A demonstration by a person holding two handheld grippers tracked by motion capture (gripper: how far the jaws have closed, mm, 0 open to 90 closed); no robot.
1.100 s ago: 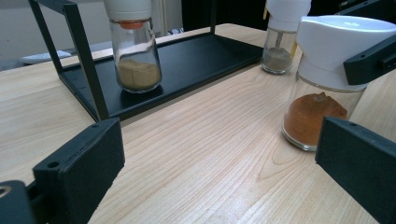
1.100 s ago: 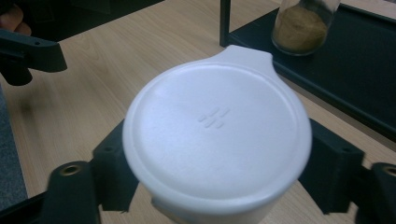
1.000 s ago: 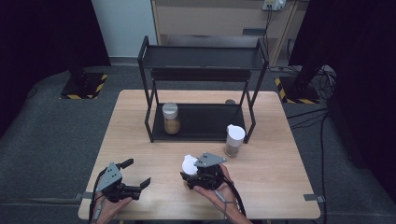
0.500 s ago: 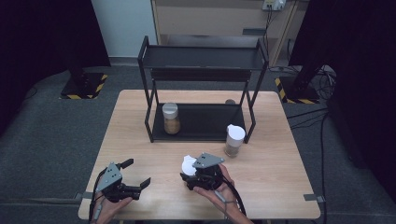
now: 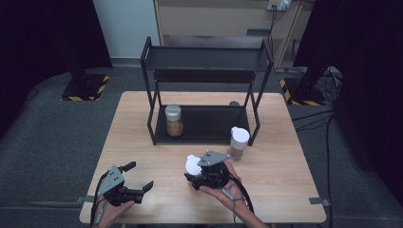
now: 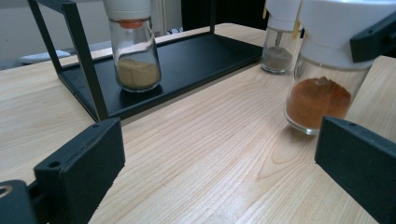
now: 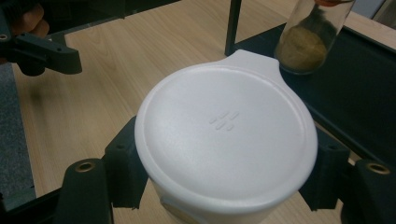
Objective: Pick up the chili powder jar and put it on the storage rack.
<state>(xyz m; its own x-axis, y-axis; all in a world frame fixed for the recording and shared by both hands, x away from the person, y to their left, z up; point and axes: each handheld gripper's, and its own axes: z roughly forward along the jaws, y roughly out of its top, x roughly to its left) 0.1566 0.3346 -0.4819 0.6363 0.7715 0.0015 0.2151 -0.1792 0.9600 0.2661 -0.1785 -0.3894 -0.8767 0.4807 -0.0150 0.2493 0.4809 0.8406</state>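
We see the right claw (image 5: pixel 196 172) closed on a glass spice jar (image 5: pixel 192 165) with a white lid, its jaws pressing on either side just under the lid, as the right gripper view shows from above (image 7: pixel 226 140). The jar stands on the wooden surface (image 5: pixel 285 190), near the front and a little right of the middle, and the left gripper view shows orange-red powder in it (image 6: pixel 322 100), with its base resting on the wood. The left claw (image 5: pixel 138 178) sits well apart at the front left corner, jaws wide and holding nothing. Behind the held jar stands a black two-tier rack (image 5: pixel 206 71); on its lower tray sits a second jar (image 5: pixel 174 120) with yellowish-tan powder. A third jar (image 5: pixel 238 142) with a white lid and grey-brown contents stands on the surface just outside the rack's front right leg, near the held jar but apart from it. In the right gripper view the tan jar (image 7: pixel 306 42) appears tilted at the upper right, on the dark tray.
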